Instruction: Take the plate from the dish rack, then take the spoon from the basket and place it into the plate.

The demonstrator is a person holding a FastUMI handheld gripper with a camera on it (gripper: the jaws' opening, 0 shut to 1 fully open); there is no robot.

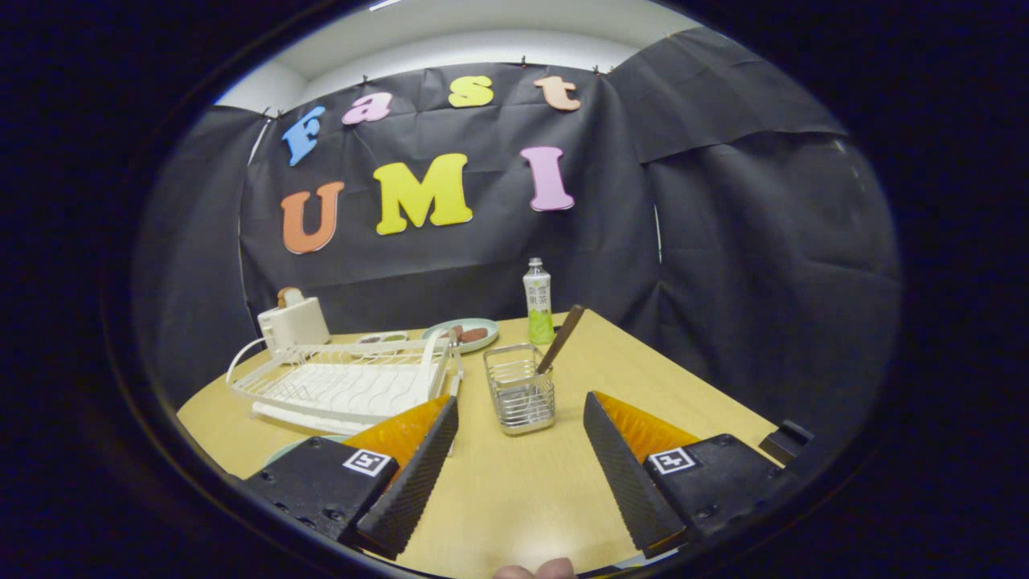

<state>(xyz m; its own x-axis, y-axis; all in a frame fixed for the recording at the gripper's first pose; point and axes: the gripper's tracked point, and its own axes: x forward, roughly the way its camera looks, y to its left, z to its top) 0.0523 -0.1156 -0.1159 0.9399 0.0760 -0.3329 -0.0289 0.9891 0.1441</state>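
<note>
My gripper (521, 400) is open above the wooden table (514, 490), with nothing between its fingers. Just ahead of the fingertips stands a small wire basket (520, 392). A spoon (560, 338) with a brown handle leans out of it to the right. To the left of the basket sits the white wire dish rack (346, 382), and I see no plate in it. A pale green plate rim (291, 447) shows on the table in front of the rack, mostly hidden behind my left finger.
At the back stand a white toaster (293, 322), a small dish (383, 339), a light plate with food (462, 333) and a drink bottle (538, 301). The table's right edge runs close past my right finger. A person's fingertips (534, 570) show at the near edge.
</note>
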